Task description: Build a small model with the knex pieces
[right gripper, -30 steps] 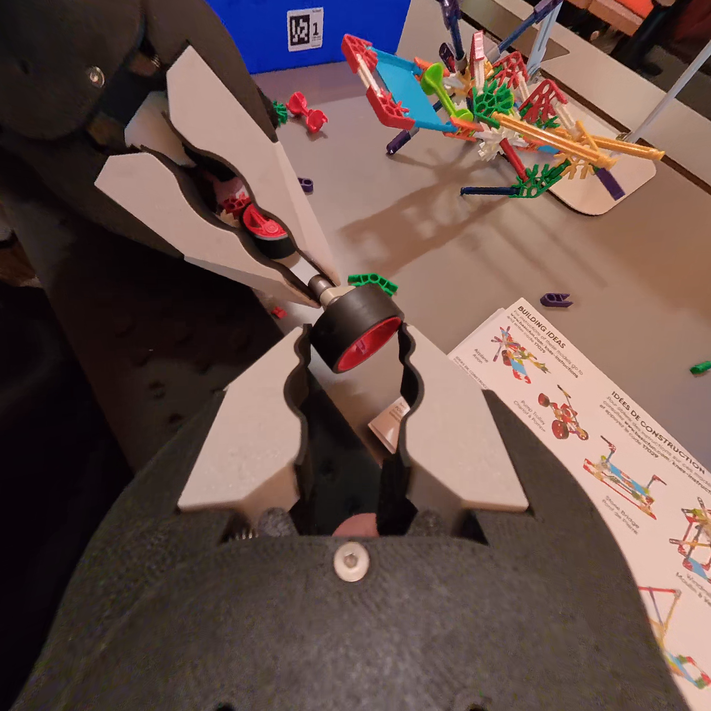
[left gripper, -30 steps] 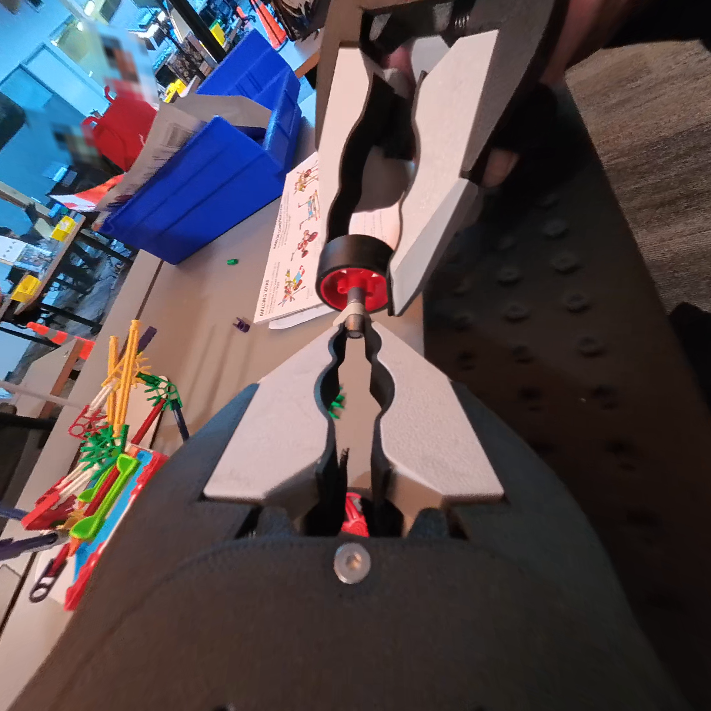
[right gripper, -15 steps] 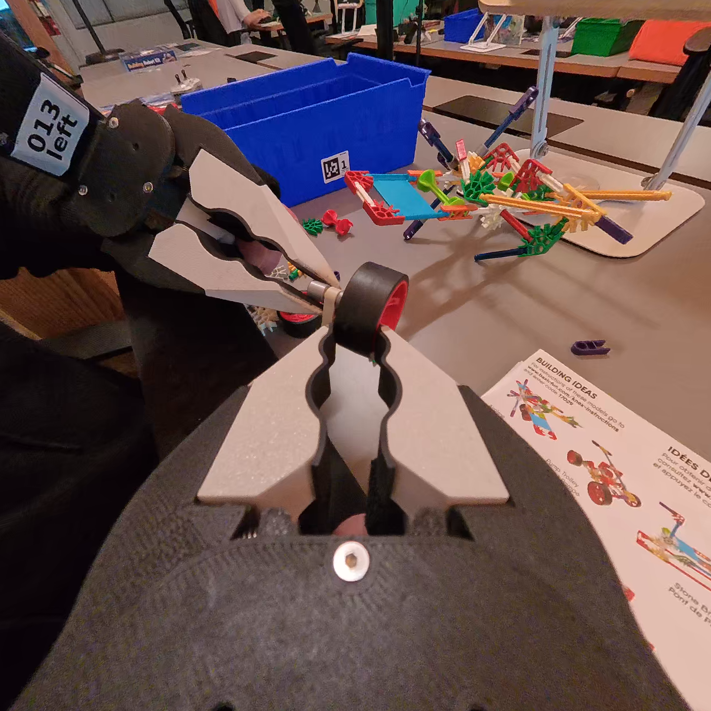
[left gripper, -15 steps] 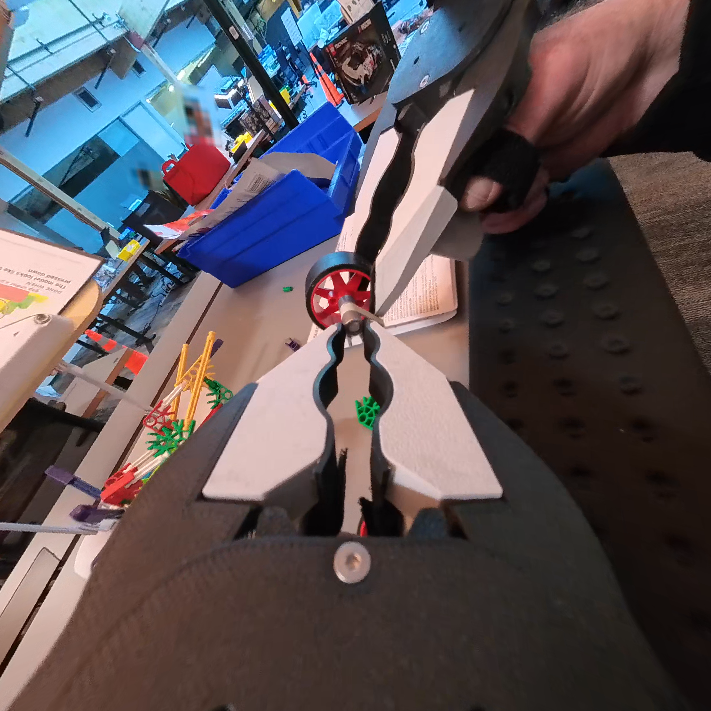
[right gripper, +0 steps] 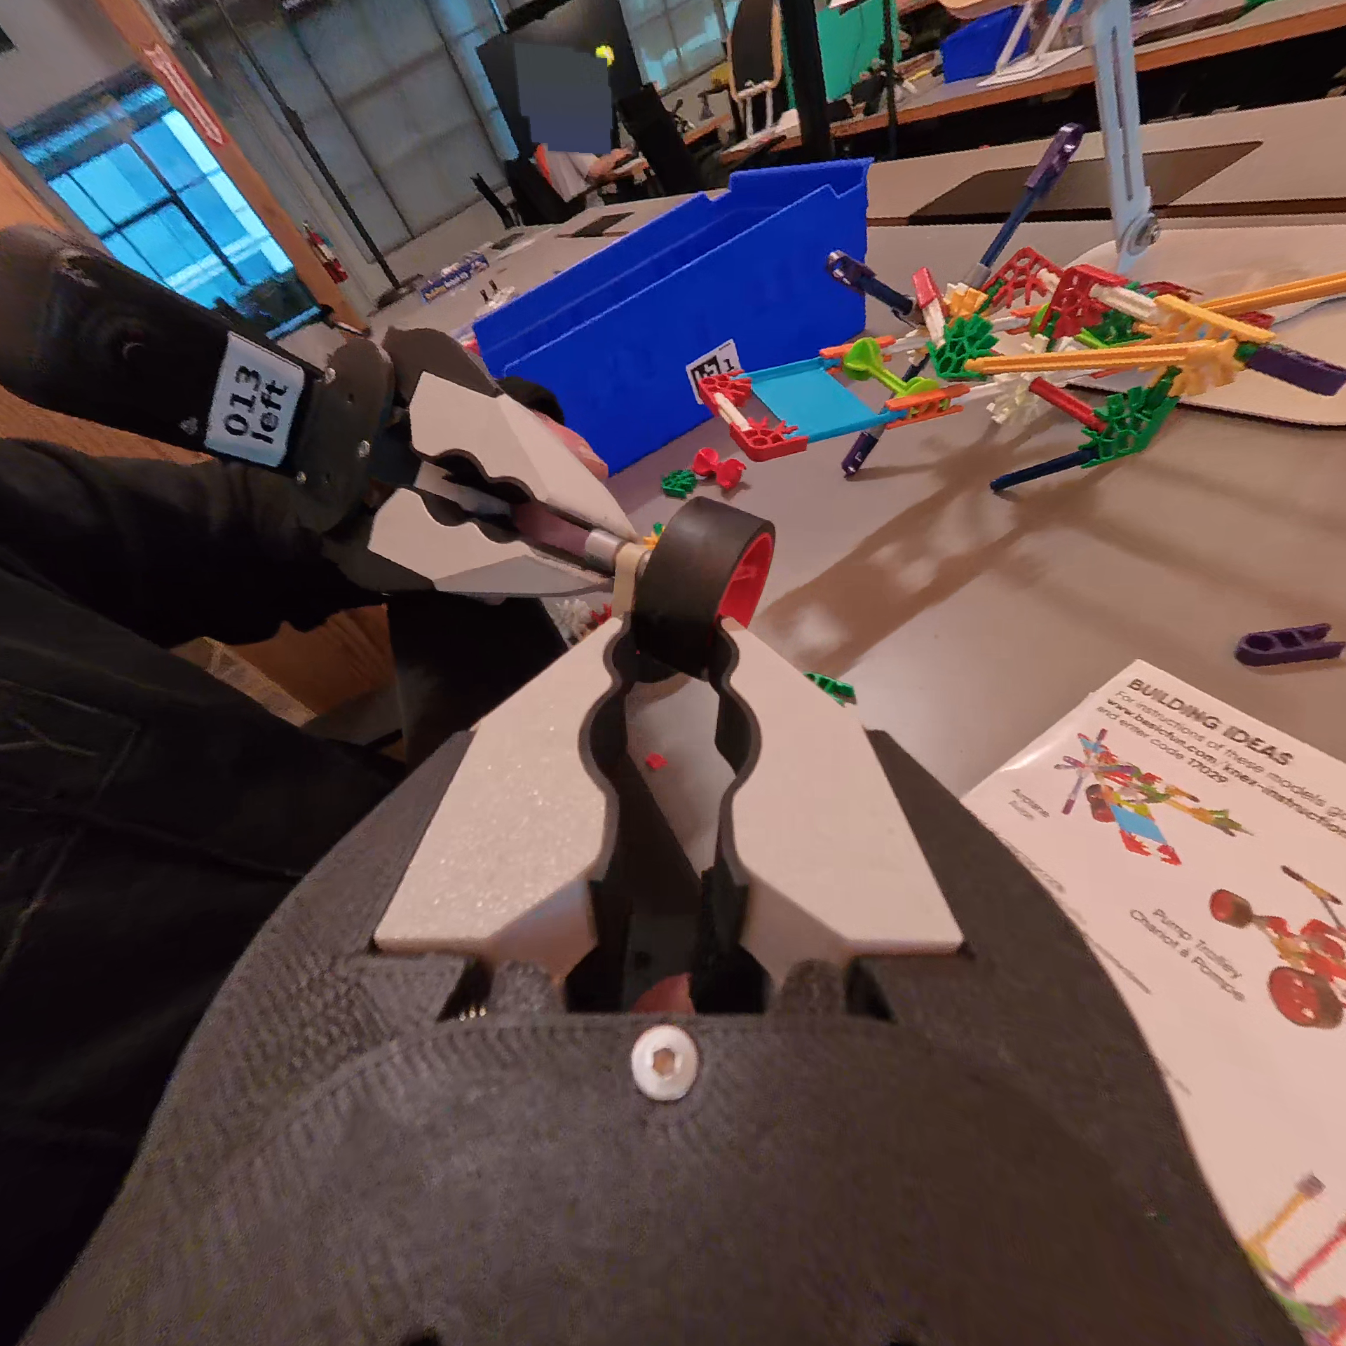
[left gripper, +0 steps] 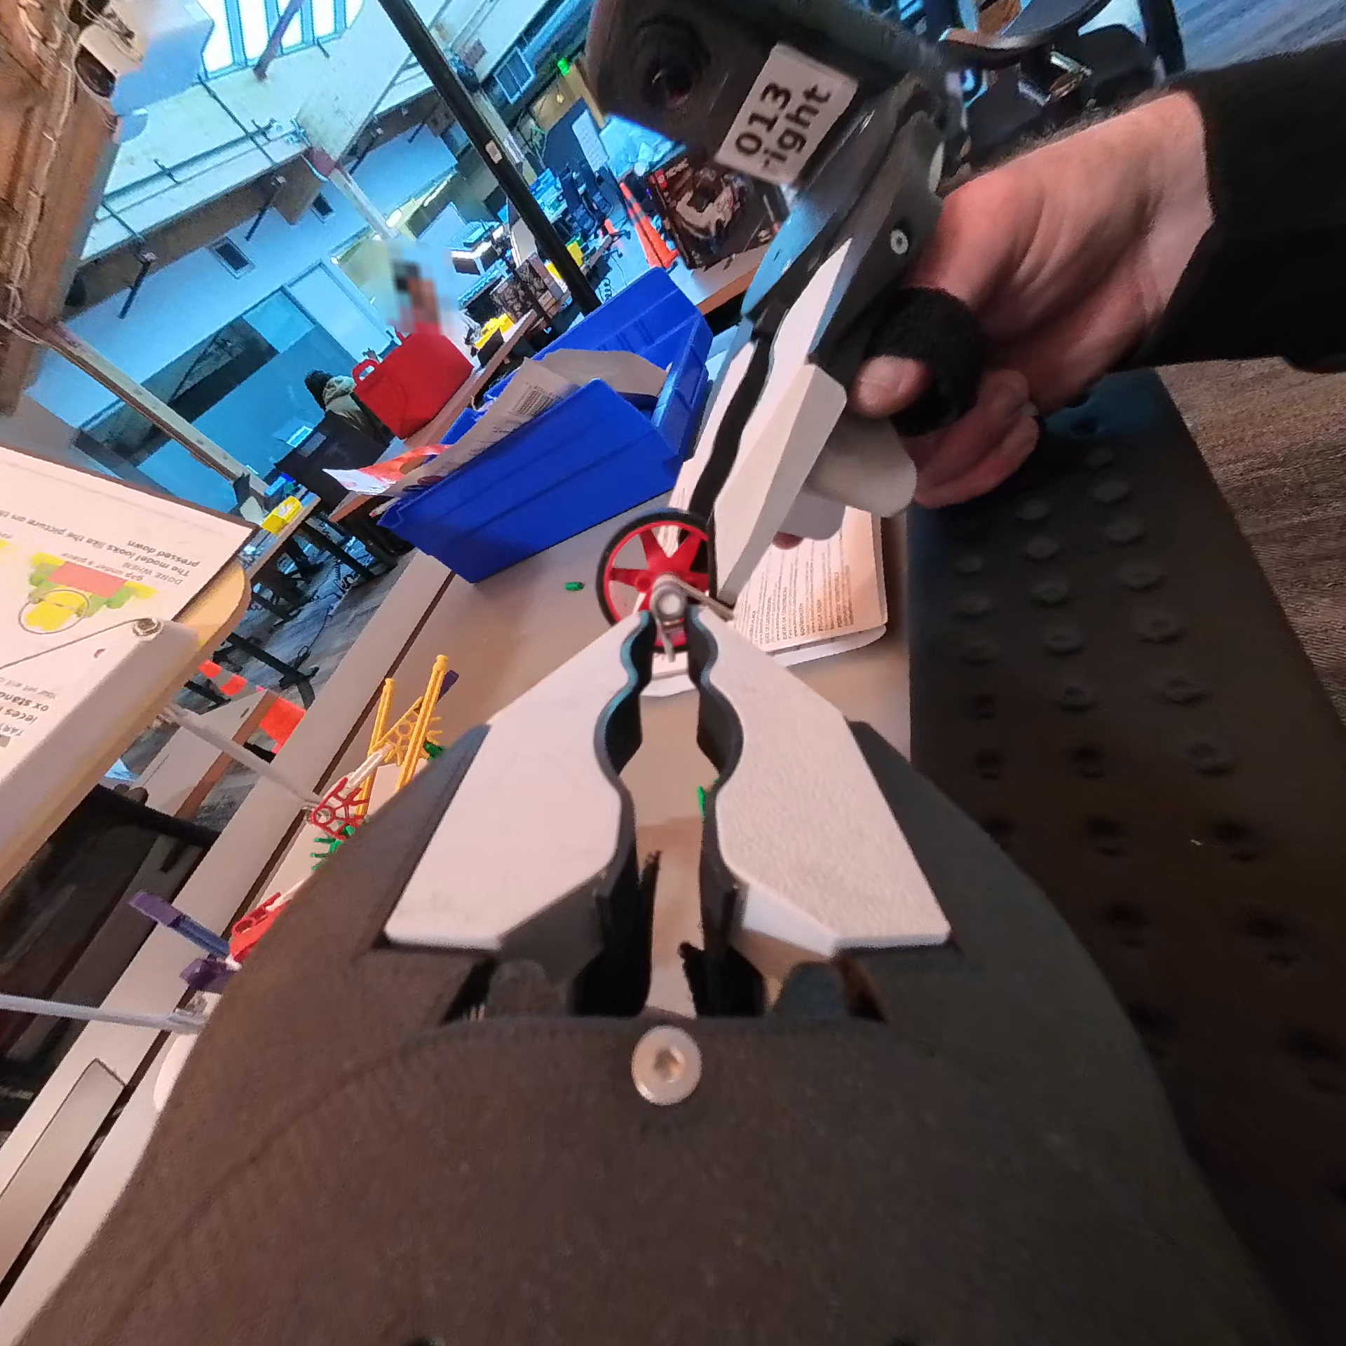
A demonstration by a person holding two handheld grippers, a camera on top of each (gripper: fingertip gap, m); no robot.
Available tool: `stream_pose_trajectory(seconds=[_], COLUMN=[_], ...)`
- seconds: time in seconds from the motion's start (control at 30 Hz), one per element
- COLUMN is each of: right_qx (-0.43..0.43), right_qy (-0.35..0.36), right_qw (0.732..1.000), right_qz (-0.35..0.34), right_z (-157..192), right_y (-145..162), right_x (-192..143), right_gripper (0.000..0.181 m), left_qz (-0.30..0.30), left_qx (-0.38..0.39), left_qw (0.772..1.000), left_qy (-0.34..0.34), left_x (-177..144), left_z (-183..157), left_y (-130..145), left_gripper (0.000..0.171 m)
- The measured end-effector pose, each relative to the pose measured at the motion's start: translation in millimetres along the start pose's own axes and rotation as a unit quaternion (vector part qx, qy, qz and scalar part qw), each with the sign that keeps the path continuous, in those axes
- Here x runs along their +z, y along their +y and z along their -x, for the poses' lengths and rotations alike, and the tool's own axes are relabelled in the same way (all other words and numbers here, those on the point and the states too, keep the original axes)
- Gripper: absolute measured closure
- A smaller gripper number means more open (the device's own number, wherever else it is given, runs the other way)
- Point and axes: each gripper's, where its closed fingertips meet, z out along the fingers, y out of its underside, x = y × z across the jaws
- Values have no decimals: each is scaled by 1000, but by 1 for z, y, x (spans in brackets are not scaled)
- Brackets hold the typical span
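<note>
while both tools meet in mid-air above the table edge, entry as follows. left gripper: tongs pressed together on a short grey rod, which runs into the hub of a toy wheel, black tyre, red spokes. right gripper: tongs pinching the tyre across its tread, wheel at their very tips. handling, by my judgement: keep rod and hub bore in line, push straight along the rod, grip the tyre square so it cannot roll out. surface: grey table; ahead of the right tongs, a blue bin and a multicolour rod-and-connector model; to their right, a purple connector and an instruction booklet. room: open workshop, more tables beyond, windows far left.
</note>
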Motion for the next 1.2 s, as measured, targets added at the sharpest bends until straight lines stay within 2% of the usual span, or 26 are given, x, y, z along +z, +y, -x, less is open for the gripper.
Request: stream_pose_trajectory(seconds=[0.1, 0.4, 0.6, 0.83, 0.9, 0.97, 1.1, 1.2], right_qx=[20, 50, 65, 73, 74, 73, 65, 48], right_qy=[-22, -59, -96, -151, -156, -150, -101, -68], right_qw=[1000, 997, 993, 986, 985, 986, 993, 997], right_qz=[-9, -26, -31, -14, -14, -14, -12, 5], right_z=[4, 11, 24, 44, 46, 45, 35, 29], right_y=[-2, -7, -8, -3, -3, -3, -1, 6], right_x=[1, -1, 1, 5, 5, 5, 5, 0], right_gripper=[165, 165, 165, 165, 164, 161, 130, 129], left_qz=[-6, -9, 4, -35, -39, -36, -20, -10], left_qx=[4, -41, 3, 64, 67, 61, 19, -42], left_qw=[1000, 999, 1000, 997, 997, 997, 999, 997], left_qy=[-3, 27, 10, 3, 7, 13, 35, 59], left_x=[-1, -2, 7, 5, 3, 3, 6, 9], left_z=[1, 2, 0, -8, -9, -9, -13, -12], left_y=[-3, 2, 7, -6, -7, -7, -4, 1], left_gripper=[166, 128, 101, 126, 126, 127, 127, 127])
